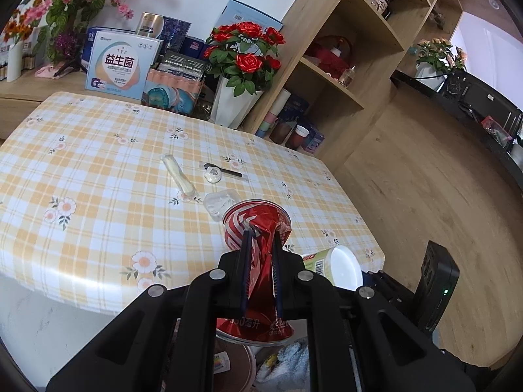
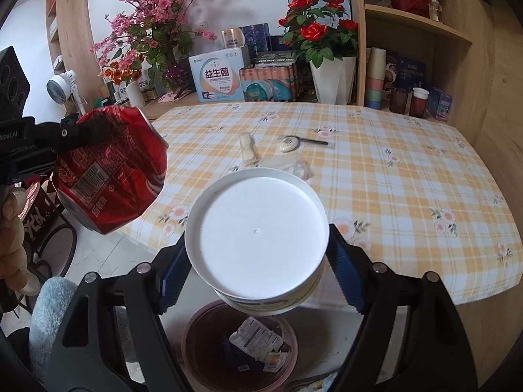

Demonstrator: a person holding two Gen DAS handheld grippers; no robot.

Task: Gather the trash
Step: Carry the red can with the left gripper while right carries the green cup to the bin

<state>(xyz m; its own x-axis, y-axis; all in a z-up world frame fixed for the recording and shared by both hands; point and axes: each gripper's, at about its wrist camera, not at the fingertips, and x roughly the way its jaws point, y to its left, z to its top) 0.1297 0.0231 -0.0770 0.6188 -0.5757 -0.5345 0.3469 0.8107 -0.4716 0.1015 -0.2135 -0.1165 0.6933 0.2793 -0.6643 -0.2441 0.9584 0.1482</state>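
Observation:
My left gripper [image 1: 261, 238] is shut on a crushed red soda can [image 1: 258, 225], held in the air off the table's near edge; the can also shows in the right wrist view [image 2: 111, 170]. My right gripper [image 2: 258, 254] is shut on a white paper cup [image 2: 258, 228], bottom toward the camera, held above a pink trash bin [image 2: 196, 343] with wrappers inside. The cup also shows in the left wrist view [image 1: 340, 268]. On the checked tablecloth [image 2: 392, 179] lie a wrapped white stick [image 2: 248, 150], a crumpled clear wrapper [image 2: 291, 163], a small round packet [image 2: 287, 145] and a black stick [image 2: 313, 142].
Boxes [image 2: 219, 75], a vase of red roses [image 2: 330, 75] and pink flowers [image 2: 157, 23] stand behind the table. A wooden shelf [image 2: 425, 32] with stacked cups [image 2: 376, 75] is at the right. A fan [image 2: 60, 88] stands at the left. A person's hand [image 2: 13, 228] holds the left gripper.

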